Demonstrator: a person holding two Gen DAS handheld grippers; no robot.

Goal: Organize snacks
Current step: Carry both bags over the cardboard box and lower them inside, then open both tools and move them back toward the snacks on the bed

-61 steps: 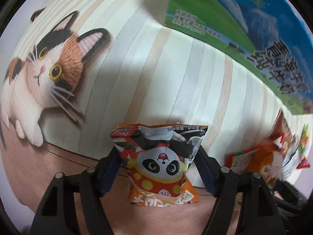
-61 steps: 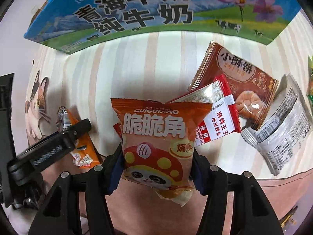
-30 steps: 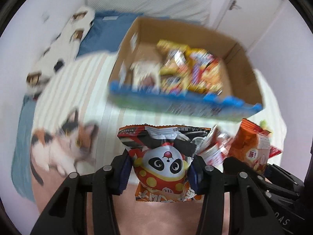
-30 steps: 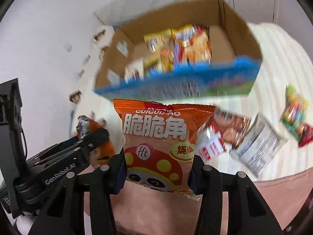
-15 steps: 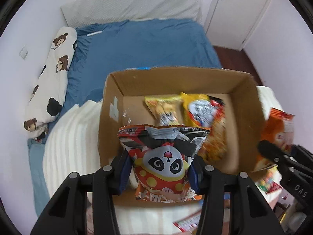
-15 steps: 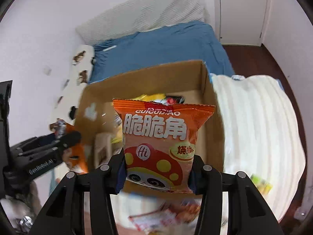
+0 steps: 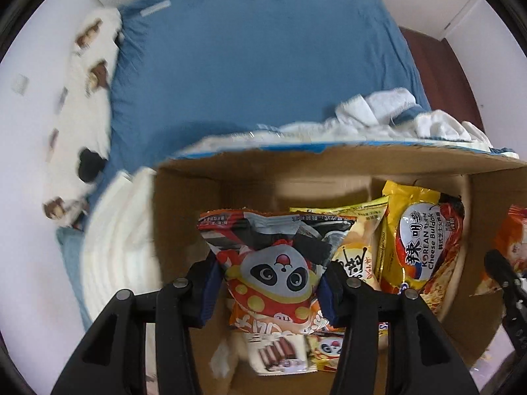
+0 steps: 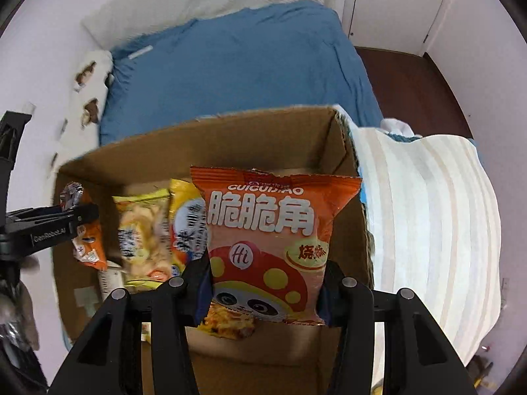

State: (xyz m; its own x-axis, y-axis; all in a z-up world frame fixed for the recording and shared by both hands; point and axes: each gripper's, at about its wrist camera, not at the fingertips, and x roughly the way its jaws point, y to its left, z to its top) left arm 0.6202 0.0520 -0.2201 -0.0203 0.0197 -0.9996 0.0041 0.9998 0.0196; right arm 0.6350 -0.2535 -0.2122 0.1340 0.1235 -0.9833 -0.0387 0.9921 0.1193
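Both grippers hang over the open cardboard box (image 8: 230, 131), each carrying 1 snack bag, and the way they hold them looks meant for a straight drop inside. The left gripper (image 7: 270, 283) has its fingers closed on the lower sides of a panda bag (image 7: 273, 263), printed back toward the camera, top seam up, so the bag hangs upright above the left part of the box. The right gripper (image 8: 265, 291) has its fingers pinched on an orange chip bag (image 8: 270, 240) in the same upright way, over the right part of the box near its right wall. Gripping low on the sides keeps each bag stiff and leaves it free to slide down once the fingers part, I judge. Inside the box stand 2 yellow packs already: a noodle pack (image 7: 425, 247) reading "Korean Cheese Buldak" and a paler yellow pack (image 7: 359, 256) just left of it, with a chocolate stick packet (image 7: 276, 354) lying on the floor of the box below the panda bag. These fill the middle, so each new bag needs its own gap beside them; the panda bag may land on the flat packet. The box sits on a striped white blanket (image 8: 428, 214), with a blue bed sheet (image 8: 237, 65) beyond. The 2 grippers are near each other, so crowding is a small risk.
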